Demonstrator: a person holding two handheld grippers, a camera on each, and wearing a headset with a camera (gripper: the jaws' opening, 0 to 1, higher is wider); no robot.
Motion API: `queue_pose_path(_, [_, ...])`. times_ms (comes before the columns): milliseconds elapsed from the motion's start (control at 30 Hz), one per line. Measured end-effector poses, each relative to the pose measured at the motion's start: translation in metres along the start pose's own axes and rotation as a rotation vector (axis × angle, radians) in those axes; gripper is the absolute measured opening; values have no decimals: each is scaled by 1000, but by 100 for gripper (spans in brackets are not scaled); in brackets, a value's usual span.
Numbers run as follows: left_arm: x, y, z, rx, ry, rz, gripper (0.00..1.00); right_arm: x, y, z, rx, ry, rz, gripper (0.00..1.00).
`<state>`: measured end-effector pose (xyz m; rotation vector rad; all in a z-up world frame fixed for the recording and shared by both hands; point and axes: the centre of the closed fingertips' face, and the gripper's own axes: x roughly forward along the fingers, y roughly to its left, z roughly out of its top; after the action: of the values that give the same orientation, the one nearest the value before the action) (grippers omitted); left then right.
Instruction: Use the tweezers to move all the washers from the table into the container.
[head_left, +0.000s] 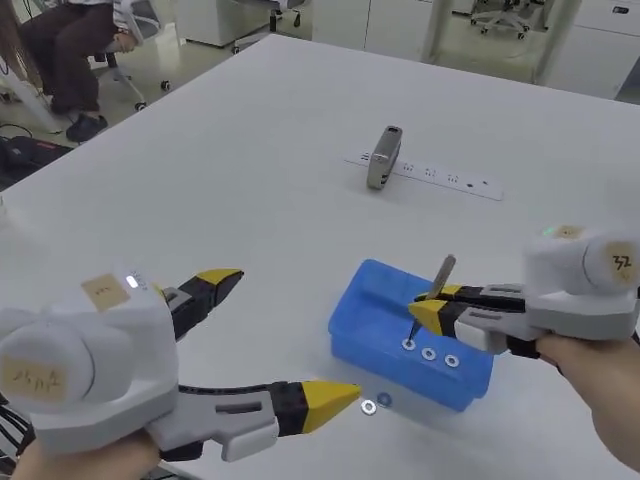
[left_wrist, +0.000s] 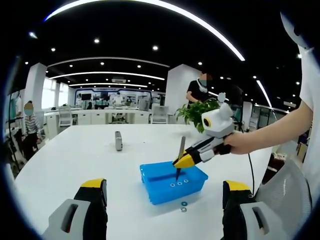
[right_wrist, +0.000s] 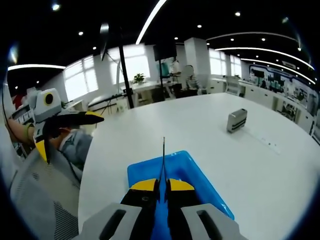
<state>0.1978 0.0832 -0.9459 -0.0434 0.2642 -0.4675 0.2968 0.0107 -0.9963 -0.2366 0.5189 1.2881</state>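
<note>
A blue container (head_left: 390, 290) sits on the white table (head_left: 250, 170) with three washers (head_left: 429, 354) inside it near its front wall. Two more washers (head_left: 369, 407) lie on the table just in front of the container. My right gripper (head_left: 432, 308) is shut on the tweezers (head_left: 441, 275), which point down into the container with their tips at the leftmost washer. The right gripper view has the tweezers (right_wrist: 163, 157) standing up between the shut jaws over the container (right_wrist: 187, 172). My left gripper (head_left: 285, 335) is open with nothing in it, to the left of the container (left_wrist: 155, 192).
A grey metal block (head_left: 384, 156) stands upright beside a flat white power strip (head_left: 450, 178) farther back on the table. A person sits on a chair (head_left: 70, 50) beyond the table's far left edge. A plant (left_wrist: 200, 109) and another person stand behind the table.
</note>
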Motion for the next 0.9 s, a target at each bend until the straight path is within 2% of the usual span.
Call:
queue_pose_path(500, [0,1,-1,1,2,3,99,-15,27,27,-17,-92,23,4])
queue_pose_path(700, [0,1,-1,5,5,1,99,-19,35,29,-5,-109,35,4])
queue_pose_path(900, [0,1,-1,4,4,-2,99,-19,41,21,6,-100,49,4])
